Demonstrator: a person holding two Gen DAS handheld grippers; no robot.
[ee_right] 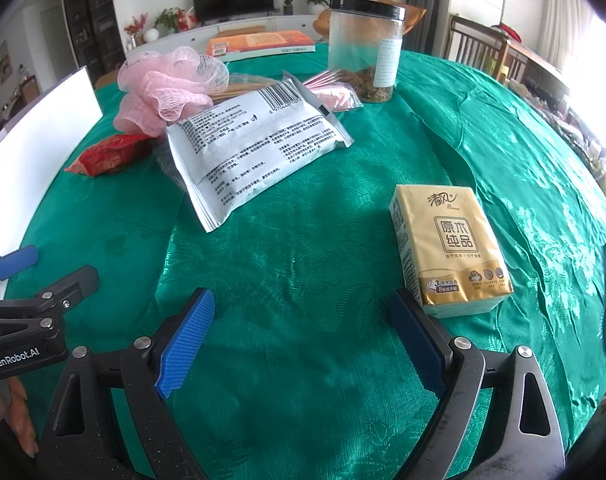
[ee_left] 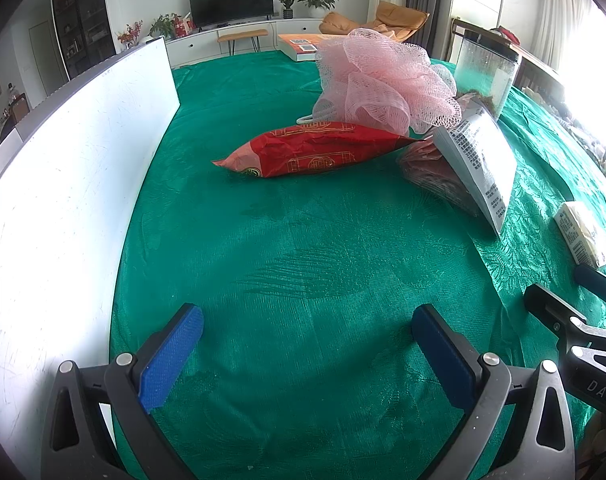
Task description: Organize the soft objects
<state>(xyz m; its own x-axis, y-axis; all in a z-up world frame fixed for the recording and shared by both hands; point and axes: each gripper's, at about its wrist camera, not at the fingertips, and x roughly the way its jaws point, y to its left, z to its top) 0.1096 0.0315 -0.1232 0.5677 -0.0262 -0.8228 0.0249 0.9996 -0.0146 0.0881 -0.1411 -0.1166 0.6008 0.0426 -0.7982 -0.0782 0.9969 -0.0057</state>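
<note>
On the bench (ee_right: pixel 303 264), a tissue pack (ee_right: pixel 449 246) lies at the right. A flat printed pouch (ee_right: pixel 255 146) sits left of it, beside a foil packet (ee_right: pixel 111 154). A mesh bath sponge (ee_right: pixel 169 88) lies behind them, with a lidded jar (ee_right: pixel 365 46) further right. A board (ee_left: pixel 75 152) stands along the left edge.

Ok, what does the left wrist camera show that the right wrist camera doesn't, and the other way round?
Only the left wrist view shows the left gripper head-on, open over bare cloth. Only the right wrist view shows the tissue pack's front face and the open right gripper. Both show the pink mesh sponge, red packet, white pouch, clear jar and green tablecloth.
</note>
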